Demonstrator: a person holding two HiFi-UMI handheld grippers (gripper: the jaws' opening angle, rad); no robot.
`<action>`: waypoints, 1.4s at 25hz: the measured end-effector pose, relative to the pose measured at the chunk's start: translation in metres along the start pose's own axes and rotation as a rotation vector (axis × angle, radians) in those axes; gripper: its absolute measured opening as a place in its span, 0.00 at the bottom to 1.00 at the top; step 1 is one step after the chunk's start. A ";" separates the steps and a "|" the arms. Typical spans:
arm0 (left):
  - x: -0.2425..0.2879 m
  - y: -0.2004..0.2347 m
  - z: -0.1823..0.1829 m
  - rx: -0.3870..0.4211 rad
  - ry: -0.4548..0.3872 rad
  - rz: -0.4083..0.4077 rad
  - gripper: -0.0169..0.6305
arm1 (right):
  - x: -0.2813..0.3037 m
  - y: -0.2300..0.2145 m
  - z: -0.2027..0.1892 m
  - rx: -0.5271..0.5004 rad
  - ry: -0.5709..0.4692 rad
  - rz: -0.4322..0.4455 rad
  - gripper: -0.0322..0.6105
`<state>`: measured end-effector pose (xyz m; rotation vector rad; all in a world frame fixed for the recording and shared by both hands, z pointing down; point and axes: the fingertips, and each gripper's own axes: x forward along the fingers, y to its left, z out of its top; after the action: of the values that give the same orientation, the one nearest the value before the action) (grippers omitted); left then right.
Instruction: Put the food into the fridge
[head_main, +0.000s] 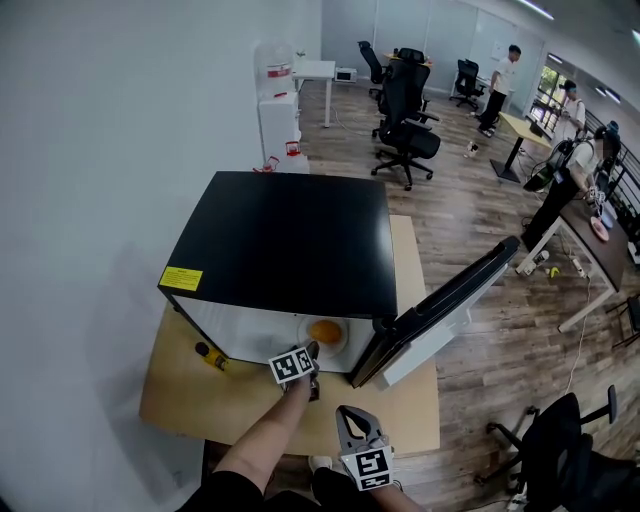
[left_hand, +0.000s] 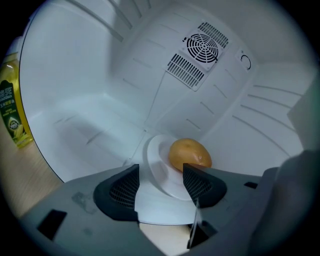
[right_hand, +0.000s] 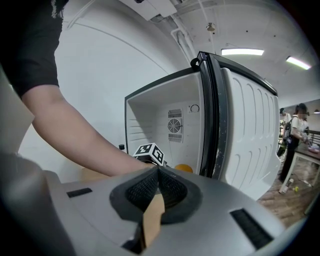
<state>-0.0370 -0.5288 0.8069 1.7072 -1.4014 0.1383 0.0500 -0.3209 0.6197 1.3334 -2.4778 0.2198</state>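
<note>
A black mini fridge (head_main: 290, 240) stands on a wooden table (head_main: 200, 400) with its door (head_main: 450, 310) swung open to the right. Inside, on the white floor, a white plate (left_hand: 157, 170) carries a round orange-brown piece of food (left_hand: 190, 154), also visible as the food (head_main: 325, 331) at the opening. My left gripper (left_hand: 160, 182) reaches into the fridge mouth, open, with the plate's near rim lying between its jaws. My right gripper (head_main: 352, 418) hangs back near the table's front edge, shut and empty; in its own view it (right_hand: 158, 180) faces the open fridge.
A yellow bottle (head_main: 210, 356) lies on the table left of the fridge opening, close to the left arm. The open door (right_hand: 245, 130) stands right of both grippers. Behind are a water dispenser (head_main: 278, 110), office chairs (head_main: 405, 120), desks and standing people.
</note>
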 end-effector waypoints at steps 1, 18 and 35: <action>-0.001 0.000 0.000 0.002 -0.001 0.000 0.41 | -0.001 0.001 -0.001 -0.001 0.003 -0.001 0.14; -0.094 -0.010 0.000 -0.021 -0.112 -0.101 0.42 | -0.053 0.004 -0.006 0.030 -0.015 -0.006 0.14; -0.449 -0.029 -0.122 0.057 -0.371 -0.241 0.10 | -0.212 0.087 0.017 0.168 -0.142 -0.072 0.14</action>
<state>-0.1187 -0.1190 0.6012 2.0066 -1.4474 -0.2894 0.0831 -0.1112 0.5318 1.5530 -2.5699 0.3337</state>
